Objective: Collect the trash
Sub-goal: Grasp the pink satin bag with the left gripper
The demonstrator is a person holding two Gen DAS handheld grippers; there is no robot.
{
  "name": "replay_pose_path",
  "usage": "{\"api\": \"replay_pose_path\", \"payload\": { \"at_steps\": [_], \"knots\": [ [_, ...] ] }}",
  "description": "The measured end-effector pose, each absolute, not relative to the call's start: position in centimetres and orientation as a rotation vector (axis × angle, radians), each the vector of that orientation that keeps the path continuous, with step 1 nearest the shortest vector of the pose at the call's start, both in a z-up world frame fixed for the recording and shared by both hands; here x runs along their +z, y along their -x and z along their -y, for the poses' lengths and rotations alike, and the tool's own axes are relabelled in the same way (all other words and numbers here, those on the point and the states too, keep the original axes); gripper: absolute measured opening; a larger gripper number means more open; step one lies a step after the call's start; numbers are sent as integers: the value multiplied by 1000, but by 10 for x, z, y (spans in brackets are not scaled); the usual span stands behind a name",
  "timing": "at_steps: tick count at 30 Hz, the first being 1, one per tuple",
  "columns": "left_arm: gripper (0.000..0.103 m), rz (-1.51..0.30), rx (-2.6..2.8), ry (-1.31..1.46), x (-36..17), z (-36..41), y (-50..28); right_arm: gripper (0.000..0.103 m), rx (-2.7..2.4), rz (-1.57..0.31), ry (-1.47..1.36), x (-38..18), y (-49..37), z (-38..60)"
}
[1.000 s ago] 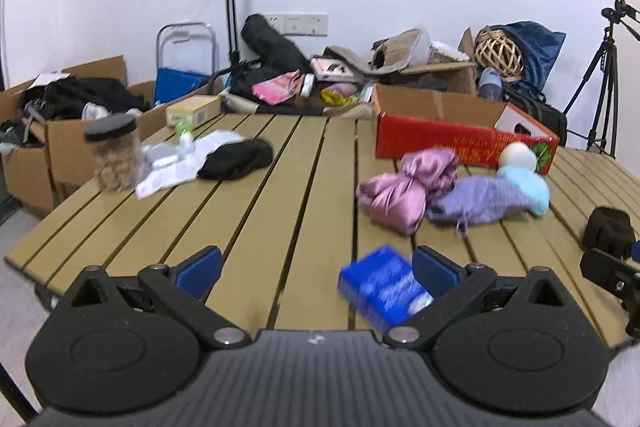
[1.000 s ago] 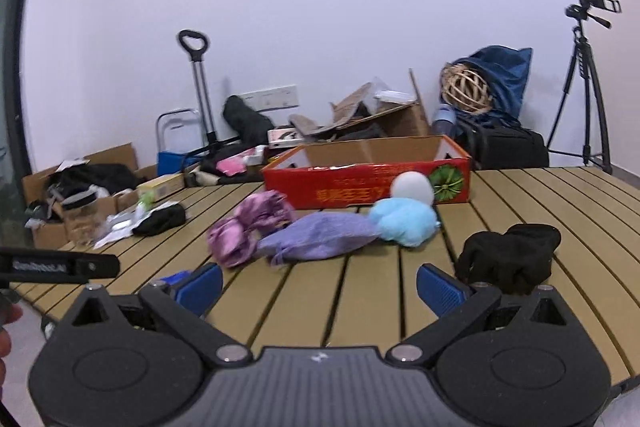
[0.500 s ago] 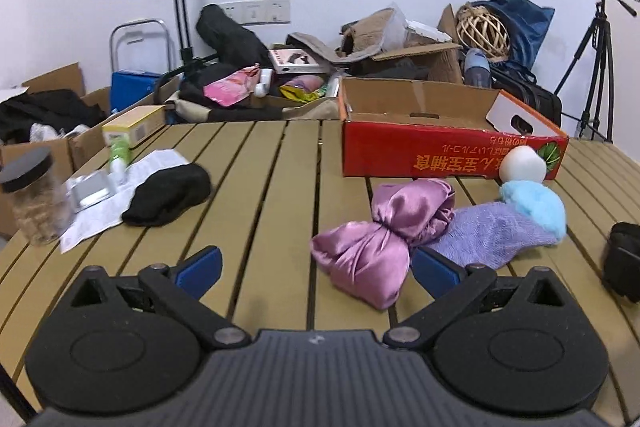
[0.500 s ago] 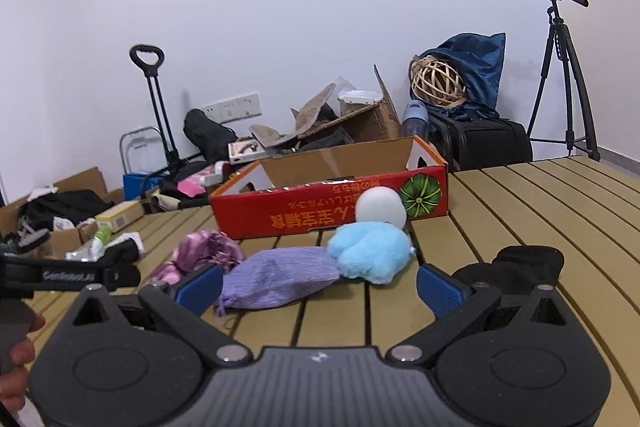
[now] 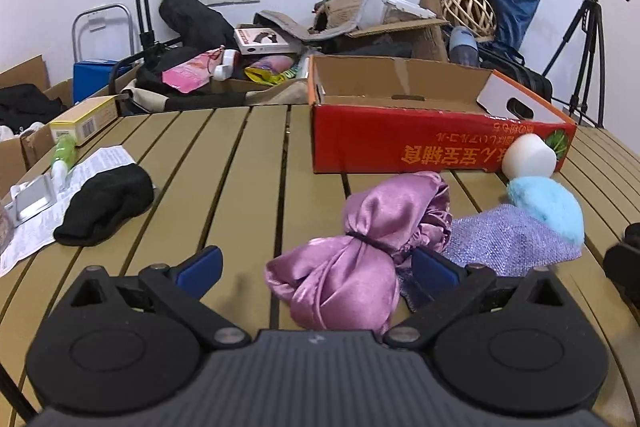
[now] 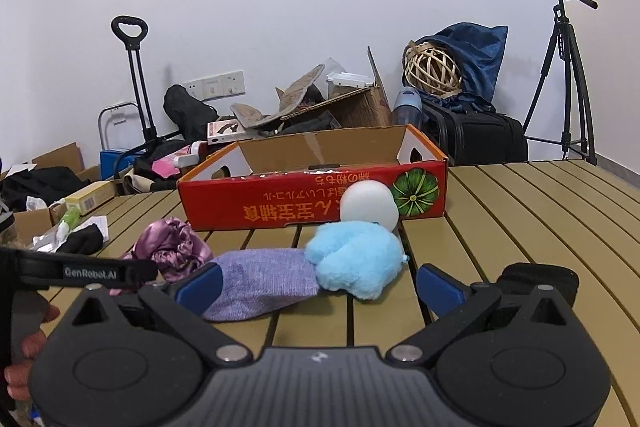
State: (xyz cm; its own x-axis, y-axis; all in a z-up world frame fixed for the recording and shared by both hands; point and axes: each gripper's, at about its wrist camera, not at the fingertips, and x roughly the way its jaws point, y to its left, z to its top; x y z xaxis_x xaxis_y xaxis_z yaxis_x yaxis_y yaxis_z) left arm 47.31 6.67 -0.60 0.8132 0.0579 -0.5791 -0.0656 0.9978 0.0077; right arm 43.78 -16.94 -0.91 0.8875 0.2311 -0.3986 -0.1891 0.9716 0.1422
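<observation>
Both grippers have advanced across the slatted table (image 5: pixel 248 163) since a second ago; the blue packet that lay by the left fingers then is out of view. Left gripper (image 5: pixel 316 269): two blue-tipped fingers spread wide, gripping nothing, with one pink satin bundle (image 5: pixel 360 247) lying between them, tied at its waist by a dark band; contact with the fingers cannot be told. Right gripper (image 6: pixel 318 285): fingers likewise spread, empty, framing one purple knit cloth (image 6: pixel 260 283) and one light blue fluffy piece (image 6: pixel 356 259), which touch each other. One white ball (image 6: pixel 368 205) sits just behind the blue fluff, against the front wall of one open red cardboard box (image 6: pixel 280 203). The box stands on the table beyond the cloth items, nothing visible inside. Black soft items on the table, two: one (image 5: pixel 104 205) on a printed paper sheet (image 5: pixel 44 223) at the left edge, one (image 6: pixel 540 281) beside the right gripper's right finger. One green tube (image 5: pixel 64 153) and one yellow carton (image 5: pixel 84 119) lie near the sheet. One camera tripod (image 6: pixel 568 79) stands by the wall.
</observation>
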Motion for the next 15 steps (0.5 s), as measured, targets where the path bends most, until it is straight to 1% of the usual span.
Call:
{"api": "replay_pose_path", "payload": {
  "at_steps": [2, 3, 5, 7, 9, 10, 11, 13, 15],
  "knots": [
    [101, -628, 53, 10, -8, -65, -475, 103, 220, -424, -106, -8, -441, 167],
    [98, -639, 46, 6, -10, -64, -477, 103, 222, -423, -107, -7, -442, 165],
    [88, -663, 41, 0, -14, -63, -479, 103, 225, -420, -105, -6, -445, 163],
    [74, -681, 28, 19, -16, -65, -481, 103, 226, -420, -100, -6, -445, 161],
    [68, -688, 16, 42, -18, -68, -482, 103, 226, -421, -102, -7, -445, 161],
    [62, -687, 9, 49, -18, -69, -481, 103, 225, -422, -104, -7, -445, 161],
    [60, -683, 0, 53, -19, -70, -481, 103, 225, -424, -105, -7, -445, 161],
    [50, -669, -15, 58, -18, -70, -478, 103, 222, -431, -104, -8, -445, 160],
    [46, -658, -19, 65, -18, -71, -476, 103, 222, -438, -102, -10, -446, 159]
  ]
}}
